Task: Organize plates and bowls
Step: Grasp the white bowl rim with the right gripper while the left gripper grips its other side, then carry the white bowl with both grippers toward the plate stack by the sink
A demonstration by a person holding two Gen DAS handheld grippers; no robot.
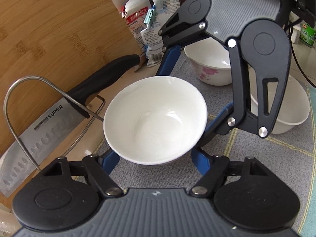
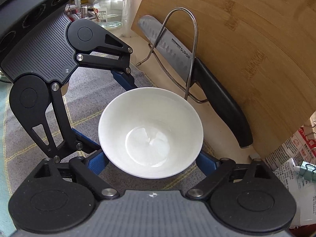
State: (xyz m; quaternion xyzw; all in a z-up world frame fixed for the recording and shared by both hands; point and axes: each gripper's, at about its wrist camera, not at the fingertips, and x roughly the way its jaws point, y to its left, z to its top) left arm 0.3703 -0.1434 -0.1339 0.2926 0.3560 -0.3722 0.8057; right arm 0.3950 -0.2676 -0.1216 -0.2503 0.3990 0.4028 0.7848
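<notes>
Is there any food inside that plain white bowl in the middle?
No, the white bowl is empty; its glossy inside shows only reflections.

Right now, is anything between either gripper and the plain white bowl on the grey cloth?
Nothing visible. The plain white bowl sits directly between the blue fingers of the left gripper, and the right gripper brackets it from the opposite side. The steel cleaver stands off to the side.

Both wrist views face one white bowl (image 1: pixel 155 118) closely.
</notes>
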